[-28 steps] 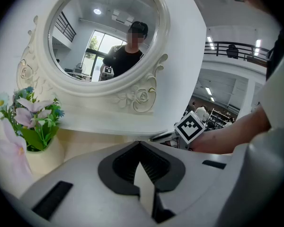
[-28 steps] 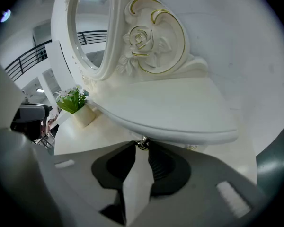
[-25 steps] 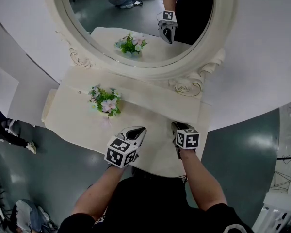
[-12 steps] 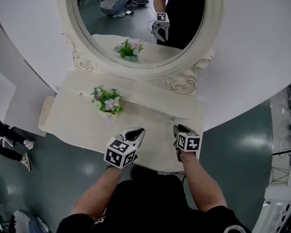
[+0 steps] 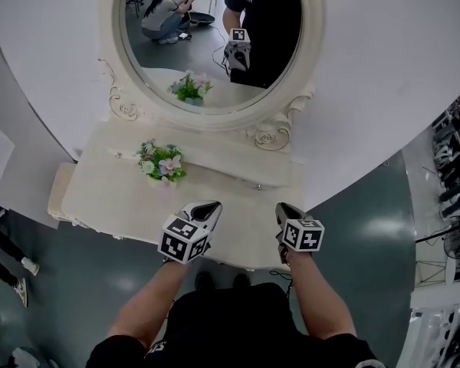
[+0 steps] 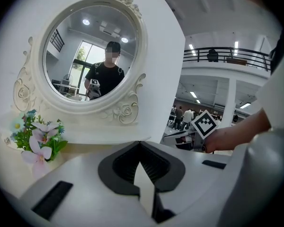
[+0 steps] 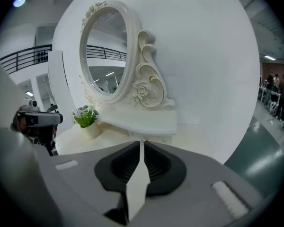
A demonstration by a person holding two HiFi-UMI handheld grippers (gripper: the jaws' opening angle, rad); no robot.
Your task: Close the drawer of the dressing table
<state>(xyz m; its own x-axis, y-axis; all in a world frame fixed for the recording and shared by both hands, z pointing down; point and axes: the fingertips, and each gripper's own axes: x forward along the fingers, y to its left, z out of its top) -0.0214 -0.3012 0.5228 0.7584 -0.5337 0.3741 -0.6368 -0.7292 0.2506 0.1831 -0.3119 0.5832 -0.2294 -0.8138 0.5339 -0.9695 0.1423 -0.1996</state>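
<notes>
Drawer (image 5: 253, 183) sits flush under the mirror; judging by that, no push is needed. Left gripper (image 5: 208, 205) is pinched together, empty. Right gripper (image 5: 282, 208) has just been closing, also empty.

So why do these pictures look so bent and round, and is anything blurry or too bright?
Both gripper views: a wide-angle lens bulges everything, with black corners; in the left gripper view the railing bows. Head view: the wall curves, and bright patches of glare sit on the shiny floor. Left gripper view: the mirror is sharp, save a patch blurred over the reflected face.
</notes>
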